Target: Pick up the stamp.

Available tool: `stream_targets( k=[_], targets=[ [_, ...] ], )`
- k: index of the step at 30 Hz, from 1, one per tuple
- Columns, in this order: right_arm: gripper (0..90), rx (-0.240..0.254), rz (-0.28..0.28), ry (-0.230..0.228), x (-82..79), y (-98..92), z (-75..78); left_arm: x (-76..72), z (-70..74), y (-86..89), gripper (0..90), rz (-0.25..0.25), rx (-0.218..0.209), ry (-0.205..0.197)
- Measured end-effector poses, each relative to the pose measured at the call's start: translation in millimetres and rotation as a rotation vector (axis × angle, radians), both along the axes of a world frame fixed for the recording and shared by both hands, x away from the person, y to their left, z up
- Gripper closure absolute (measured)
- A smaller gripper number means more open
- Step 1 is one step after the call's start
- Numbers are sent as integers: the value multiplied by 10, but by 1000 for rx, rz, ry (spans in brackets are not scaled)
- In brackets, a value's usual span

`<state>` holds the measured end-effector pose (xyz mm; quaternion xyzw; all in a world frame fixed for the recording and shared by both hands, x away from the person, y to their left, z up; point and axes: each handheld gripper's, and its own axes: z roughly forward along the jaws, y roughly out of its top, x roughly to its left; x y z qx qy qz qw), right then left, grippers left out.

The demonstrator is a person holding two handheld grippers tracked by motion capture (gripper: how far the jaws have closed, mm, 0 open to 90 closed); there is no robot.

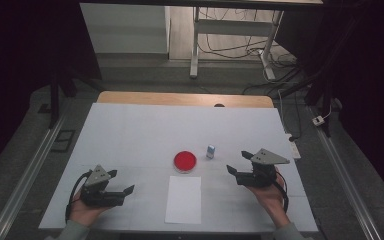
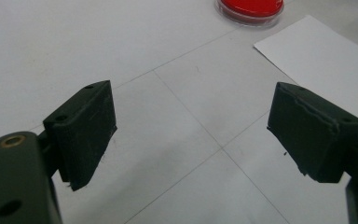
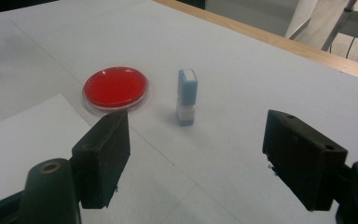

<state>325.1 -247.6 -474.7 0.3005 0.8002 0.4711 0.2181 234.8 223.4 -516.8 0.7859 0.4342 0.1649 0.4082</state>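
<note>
In the high view, the left gripper (image 1: pixel 124 182) sits at lower left and the right gripper (image 1: pixel 239 162) at lower right, both with jaws spread wide and grasping nothing. The forearms are cut off by the bottom edge. A paper sheet (image 1: pixel 183 199) lies at bottom centre between them. Beyond it, the red dish (image 1: pixel 185 161) rests on the table (image 1: pixel 130 130). Just right of the dish stands the small block (image 1: pixel 210 151), upright; its markings are too small to read. In the left gripper view, the dish (image 2: pixel 251 8) is cropped by the top edge.
</note>
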Motion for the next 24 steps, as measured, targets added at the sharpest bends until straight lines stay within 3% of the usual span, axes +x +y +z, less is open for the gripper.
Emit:
stream_targets(
  k=[12,24],
  targets=[
    [230,-6,18,-2,119,175,8,2,-4,-10,157,-3,0,3],
    [232,-36,15,29,272,306,-64,5,-7,-7,158,-5,0,6]
  ],
)
